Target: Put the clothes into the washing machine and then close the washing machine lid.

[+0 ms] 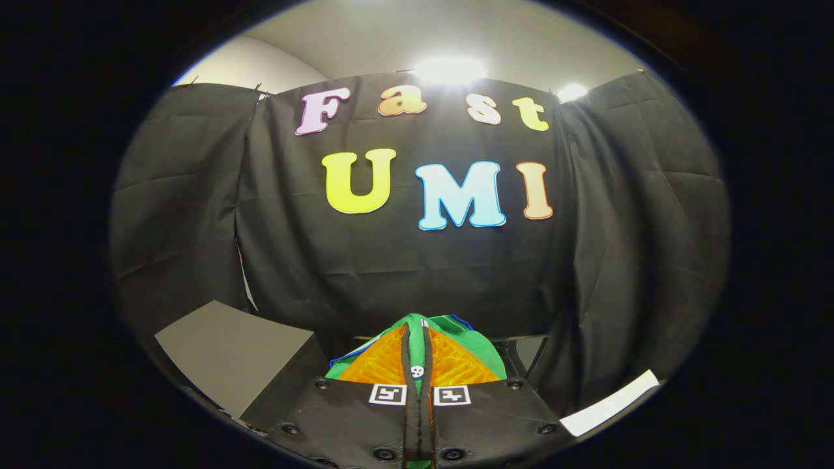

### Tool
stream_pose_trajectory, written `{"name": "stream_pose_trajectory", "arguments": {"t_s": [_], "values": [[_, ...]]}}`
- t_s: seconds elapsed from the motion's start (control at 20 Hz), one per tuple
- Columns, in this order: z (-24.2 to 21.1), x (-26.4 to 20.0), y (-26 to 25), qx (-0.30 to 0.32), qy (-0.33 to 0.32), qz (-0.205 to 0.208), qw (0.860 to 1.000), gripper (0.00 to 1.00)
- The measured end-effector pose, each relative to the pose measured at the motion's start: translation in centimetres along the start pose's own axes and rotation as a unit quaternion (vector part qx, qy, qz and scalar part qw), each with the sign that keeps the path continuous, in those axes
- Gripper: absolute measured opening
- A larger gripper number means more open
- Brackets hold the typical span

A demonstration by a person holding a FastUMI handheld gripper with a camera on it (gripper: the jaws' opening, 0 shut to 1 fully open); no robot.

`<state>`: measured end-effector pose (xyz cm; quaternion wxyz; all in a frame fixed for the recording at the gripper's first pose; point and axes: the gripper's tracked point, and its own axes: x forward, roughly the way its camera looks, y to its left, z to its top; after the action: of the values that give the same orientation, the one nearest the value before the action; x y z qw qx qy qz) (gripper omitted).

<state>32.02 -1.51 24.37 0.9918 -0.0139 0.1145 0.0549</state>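
Nothing legible: the gripper (417, 333), clamped on a green garment (481, 340), carries two coded squares (388, 394).

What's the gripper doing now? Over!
Gripper shut on green cloth, held up. Grey box beside, below. Nothing blocking ahead, over.

Green cloth pinched in the gripper, grey box off to the side

The clothes are a piece of bright green cloth (483, 339) with a thin blue edge and a bit of white on it. It is bunched up, not flat. The gripper (417, 335) has its two fingers pressed close together on the cloth, with only a thin strip of green showing between them. The cloth puffs out above the fingertips and hangs down on both sides of them. A grey box shape (234, 355) with a flat top sits low down, to the left of the fingers and apart from the cloth. I cannot tell if it is the washing machine.
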Motion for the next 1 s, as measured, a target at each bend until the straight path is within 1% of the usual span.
{"name": "stream_pose_trajectory", "arguments": {"t_s": [0.3,0.75,1.0], "values": [[-3.0,1.7,-2.2,0.004,0.010,-0.003,1.000,0.01],[-10.1,4.6,-3.2,0.006,0.041,-0.005,0.999,0.02],[-14.3,6.5,-4.1,0.011,0.053,-0.016,0.998,0.01]]}}
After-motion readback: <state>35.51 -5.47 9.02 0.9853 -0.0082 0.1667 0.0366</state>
